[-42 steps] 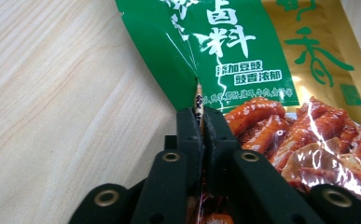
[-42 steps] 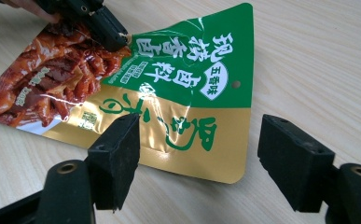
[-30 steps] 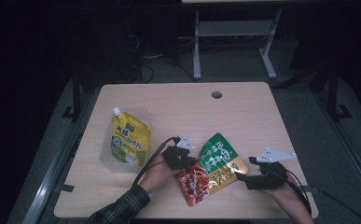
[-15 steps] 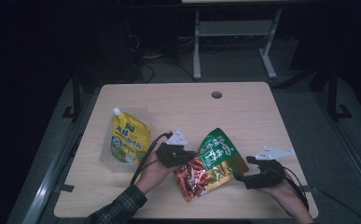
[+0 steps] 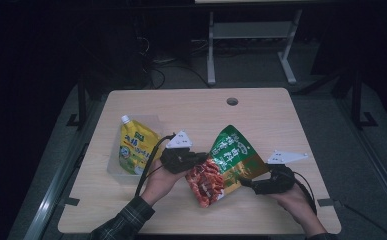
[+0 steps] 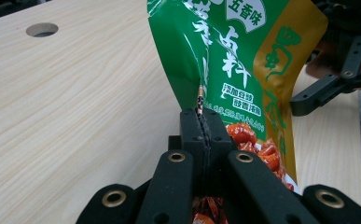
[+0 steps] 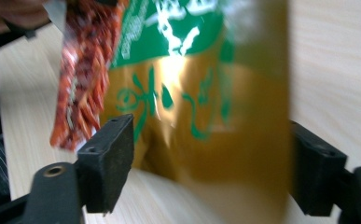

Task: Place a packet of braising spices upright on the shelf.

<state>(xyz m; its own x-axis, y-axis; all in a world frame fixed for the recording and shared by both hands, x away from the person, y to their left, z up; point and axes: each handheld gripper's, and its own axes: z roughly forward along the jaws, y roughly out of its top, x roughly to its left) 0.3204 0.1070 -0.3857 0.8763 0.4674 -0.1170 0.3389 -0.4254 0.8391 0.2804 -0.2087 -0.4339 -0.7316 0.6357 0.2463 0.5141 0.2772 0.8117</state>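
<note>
A green, gold and red snack bag (image 5: 226,162) is held tilted up off the table. My left gripper (image 5: 190,161) is shut on its left edge; in the left gripper view the jaws (image 6: 201,122) pinch the bag's seam (image 6: 225,60). My right gripper (image 5: 249,183) stands at the bag's right side, open. In the right gripper view its jaws (image 7: 211,168) are wide apart, with the bag's gold corner (image 7: 201,116) between them; I cannot tell whether it touches either jaw. The left gripper view also shows the right gripper (image 6: 332,84) beyond the bag.
A yellow spouted pouch (image 5: 137,146) lies in a clear shallow tray (image 5: 113,170) at the table's left. A round cable hole (image 5: 232,101) sits near the far edge. Bare wood stretches across the far half of the table (image 5: 196,110).
My left gripper has drawn the bag's left edge up and slightly left, so the bag stands more upright. The right gripper has edged left toward the bag.
</note>
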